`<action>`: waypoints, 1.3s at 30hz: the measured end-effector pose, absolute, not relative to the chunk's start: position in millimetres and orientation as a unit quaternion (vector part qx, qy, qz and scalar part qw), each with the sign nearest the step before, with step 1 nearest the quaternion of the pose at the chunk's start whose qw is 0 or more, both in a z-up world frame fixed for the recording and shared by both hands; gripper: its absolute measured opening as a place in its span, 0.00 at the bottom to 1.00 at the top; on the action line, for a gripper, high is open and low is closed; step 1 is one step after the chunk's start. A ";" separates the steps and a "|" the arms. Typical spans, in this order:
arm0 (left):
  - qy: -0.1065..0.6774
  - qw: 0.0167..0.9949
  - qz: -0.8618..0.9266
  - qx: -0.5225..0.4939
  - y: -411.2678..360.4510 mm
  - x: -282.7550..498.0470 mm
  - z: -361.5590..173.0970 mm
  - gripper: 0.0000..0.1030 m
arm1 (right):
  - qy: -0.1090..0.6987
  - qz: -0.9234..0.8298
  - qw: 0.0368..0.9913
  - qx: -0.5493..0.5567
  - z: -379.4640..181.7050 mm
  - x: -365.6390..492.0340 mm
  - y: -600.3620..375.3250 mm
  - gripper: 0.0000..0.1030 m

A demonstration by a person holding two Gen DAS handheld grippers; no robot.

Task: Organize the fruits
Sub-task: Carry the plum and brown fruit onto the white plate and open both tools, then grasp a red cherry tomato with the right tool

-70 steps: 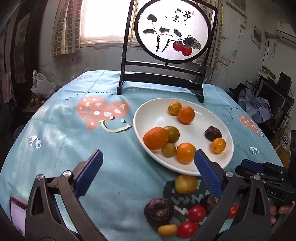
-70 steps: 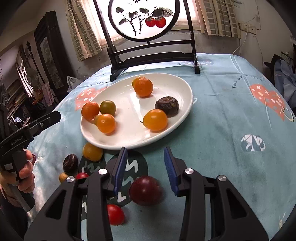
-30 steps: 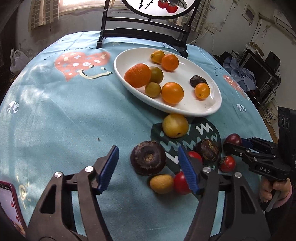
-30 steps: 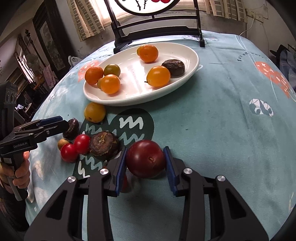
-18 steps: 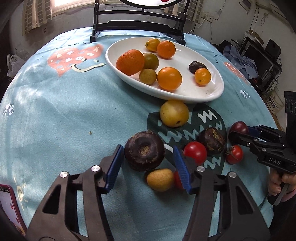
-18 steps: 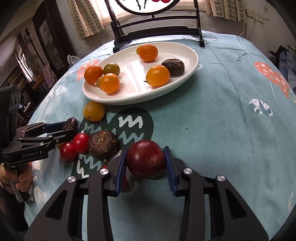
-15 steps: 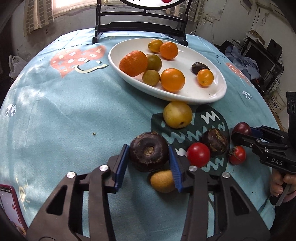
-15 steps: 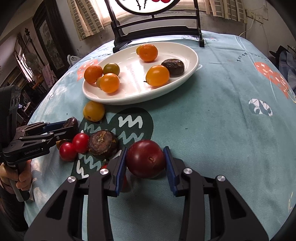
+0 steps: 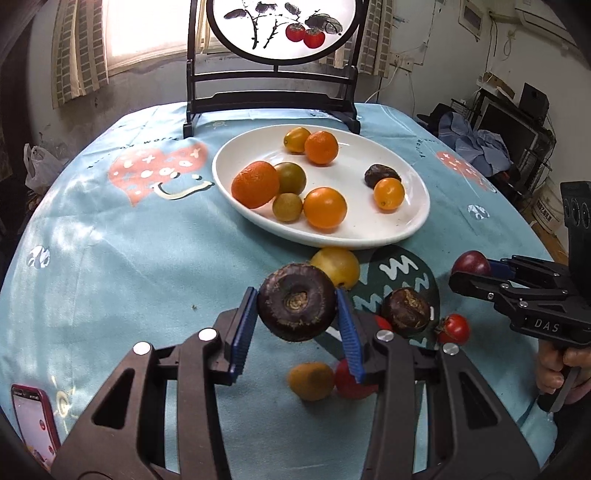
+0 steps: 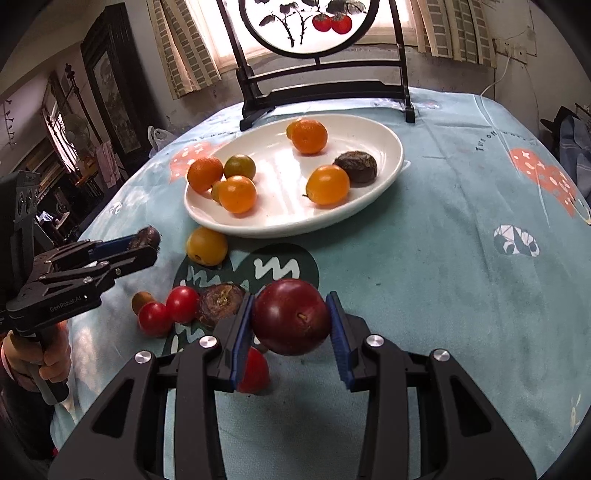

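The left hand-held gripper [image 9: 296, 309] clamps a dark brown fruit [image 9: 296, 307] above the blue tablecloth [image 9: 110, 258].

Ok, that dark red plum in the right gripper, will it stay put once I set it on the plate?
Probably not at once. The plum looks round and glossy, so it may roll on the plate, whose floor dips toward the middle. Its smooth skin could also slip in the right gripper.

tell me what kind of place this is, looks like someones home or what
Most likely a lived-in room in a home. A round table under a printed blue tablecloth holds a white plate of fruit, a painted persimmon screen stands behind it by a curtained window, and clothes lie piled at the right.
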State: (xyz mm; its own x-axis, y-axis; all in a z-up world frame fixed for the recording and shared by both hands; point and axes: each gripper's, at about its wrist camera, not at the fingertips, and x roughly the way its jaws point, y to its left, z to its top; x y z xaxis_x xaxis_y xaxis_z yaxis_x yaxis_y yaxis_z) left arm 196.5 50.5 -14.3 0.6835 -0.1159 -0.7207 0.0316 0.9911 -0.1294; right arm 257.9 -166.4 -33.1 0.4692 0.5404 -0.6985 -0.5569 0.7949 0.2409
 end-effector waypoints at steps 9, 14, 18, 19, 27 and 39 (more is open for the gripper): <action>0.364 0.929 -0.039 -0.055 38.1 247.5 6.1 0.42 | 0.347 0.318 0.882 0.029 -12.4 295.2 -147.9 0.38; 0.334 0.940 -0.026 -0.071 39.0 279.6 11.9 0.67 | 0.324 0.326 0.888 0.024 -9.2 317.5 -128.2 0.41; 0.311 0.948 0.010 -0.068 49.1 265.8 20.3 0.86 | 0.315 0.328 0.890 0.017 -4.0 307.9 -128.7 0.55; 0.314 0.946 0.012 -0.074 53.7 262.6 22.4 0.89 | 0.308 0.339 0.889 0.015 -1.1 302.1 -130.5 0.55; 0.325 0.939 0.032 -0.109 79.4 226.8 17.3 0.94 | 0.336 0.357 0.871 -0.003 -6.2 269.4 -138.9 0.55; 0.348 0.935 0.041 -0.052 72.1 192.2 -0.9 0.96 | 0.373 0.359 0.854 -0.055 -22.8 239.8 -141.1 0.55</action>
